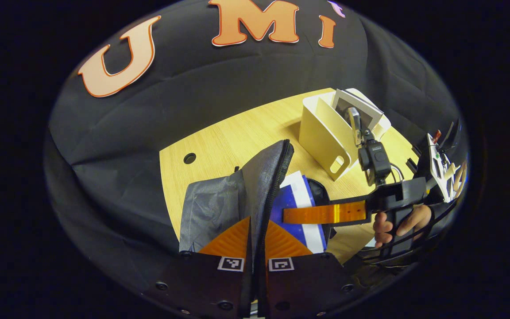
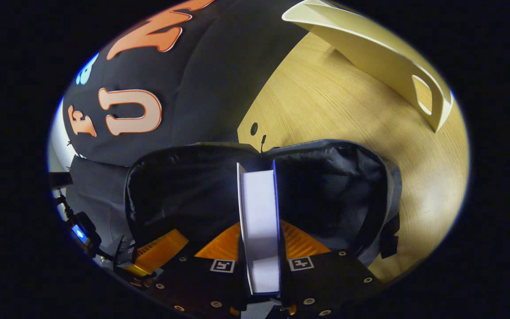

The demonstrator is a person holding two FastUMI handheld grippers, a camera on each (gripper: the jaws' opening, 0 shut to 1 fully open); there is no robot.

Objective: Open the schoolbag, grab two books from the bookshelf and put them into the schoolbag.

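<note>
my left gripper [image 1: 255,248] clamped on schoolbag [image 1: 259,186] flap edge, holding it up; my right gripper [image 2: 259,261] clamped on book [image 2: 259,221], over open bag mouth; bookshelf [image 1: 326,137] on table [image 1: 228,141].

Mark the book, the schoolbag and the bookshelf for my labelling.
book [image 2: 259,208]: right gripper view, page edge.
schoolbag [image 2: 334,164]: right gripper view, inner lining by the rim.
bookshelf [image 1: 321,137]: left gripper view, side wall.
</note>
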